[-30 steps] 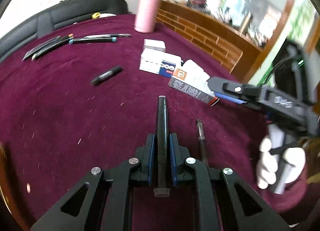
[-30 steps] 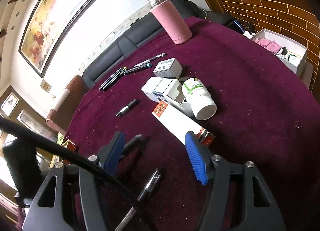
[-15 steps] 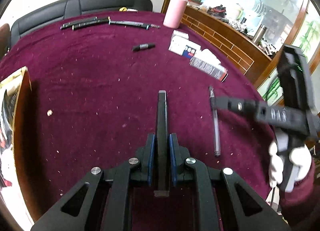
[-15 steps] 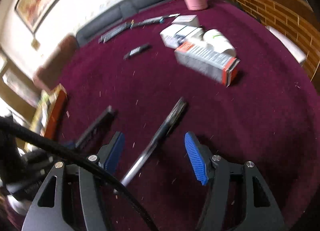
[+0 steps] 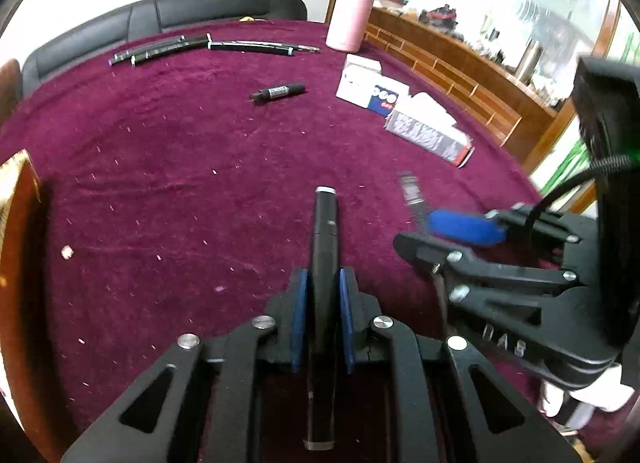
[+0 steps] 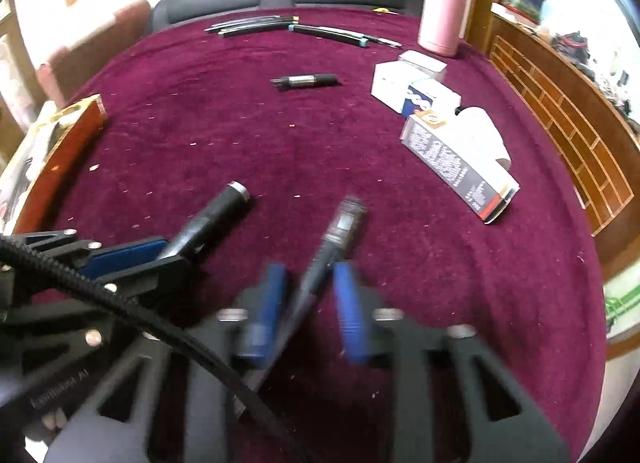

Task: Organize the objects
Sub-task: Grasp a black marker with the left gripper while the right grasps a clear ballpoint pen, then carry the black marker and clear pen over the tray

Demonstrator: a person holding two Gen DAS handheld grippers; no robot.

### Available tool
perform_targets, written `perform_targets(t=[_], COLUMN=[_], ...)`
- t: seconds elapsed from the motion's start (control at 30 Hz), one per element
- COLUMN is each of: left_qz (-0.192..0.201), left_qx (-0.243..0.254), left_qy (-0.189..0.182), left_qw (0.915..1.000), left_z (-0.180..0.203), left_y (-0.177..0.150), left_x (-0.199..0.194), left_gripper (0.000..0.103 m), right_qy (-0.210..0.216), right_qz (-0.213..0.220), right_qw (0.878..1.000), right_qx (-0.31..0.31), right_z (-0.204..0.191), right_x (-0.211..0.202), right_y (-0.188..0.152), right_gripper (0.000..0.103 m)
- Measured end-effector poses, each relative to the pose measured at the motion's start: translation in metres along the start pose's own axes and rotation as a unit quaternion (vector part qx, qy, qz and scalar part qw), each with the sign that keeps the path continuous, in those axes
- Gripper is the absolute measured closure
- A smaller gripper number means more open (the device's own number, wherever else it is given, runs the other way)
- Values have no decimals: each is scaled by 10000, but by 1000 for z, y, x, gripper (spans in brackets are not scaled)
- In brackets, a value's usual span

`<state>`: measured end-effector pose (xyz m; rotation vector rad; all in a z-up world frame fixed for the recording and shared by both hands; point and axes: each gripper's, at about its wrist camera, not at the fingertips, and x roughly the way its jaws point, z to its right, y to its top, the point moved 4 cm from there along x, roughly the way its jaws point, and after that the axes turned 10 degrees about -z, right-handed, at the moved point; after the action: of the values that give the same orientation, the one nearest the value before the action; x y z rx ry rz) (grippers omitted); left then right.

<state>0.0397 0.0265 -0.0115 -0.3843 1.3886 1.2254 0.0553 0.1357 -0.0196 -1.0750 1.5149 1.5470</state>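
My left gripper (image 5: 323, 291) is shut on a black pen (image 5: 325, 231) that points forward over the maroon tablecloth (image 5: 180, 167); it also shows in the right wrist view (image 6: 208, 219). My right gripper (image 6: 308, 295) straddles a second dark pen (image 6: 340, 231) with its blue pads (image 6: 348, 311) narrowed around it; the view is blurred, so contact is unclear. That pen's tip shows in the left wrist view (image 5: 410, 191). A row of pens (image 5: 208, 47) lies at the far edge, and a short black marker (image 5: 278, 93) lies alone.
A pink bottle (image 5: 350, 19) stands at the back. White boxes (image 5: 370, 87) and a long grey carton (image 5: 430, 137) lie at the right. A red-brown box (image 6: 56, 151) sits at the left table edge. A black sofa (image 5: 180, 11) is behind.
The right gripper has come down over the second pen and its jaws have narrowed around it. The left gripper still holds its pen and has drawn back slightly.
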Motion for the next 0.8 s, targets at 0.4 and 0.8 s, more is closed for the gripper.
perform_targets(t=[0.4, 0.8], left_qz=[836, 1190], left_qx=[-700, -1081], left_qy=[-666, -871], left_qw=[9918, 9831], left_z=[-30, -53], left_y=[-31, -56], left_x=[-71, -104], left_gripper=[92, 92], right_qy=[1343, 566], right_qz=[51, -68], right_qw=[9901, 9984], right_qx=[394, 8], right_z=[-2, -17], right_x=[-17, -7], right_y=[-2, 1], right_gripper=[96, 61])
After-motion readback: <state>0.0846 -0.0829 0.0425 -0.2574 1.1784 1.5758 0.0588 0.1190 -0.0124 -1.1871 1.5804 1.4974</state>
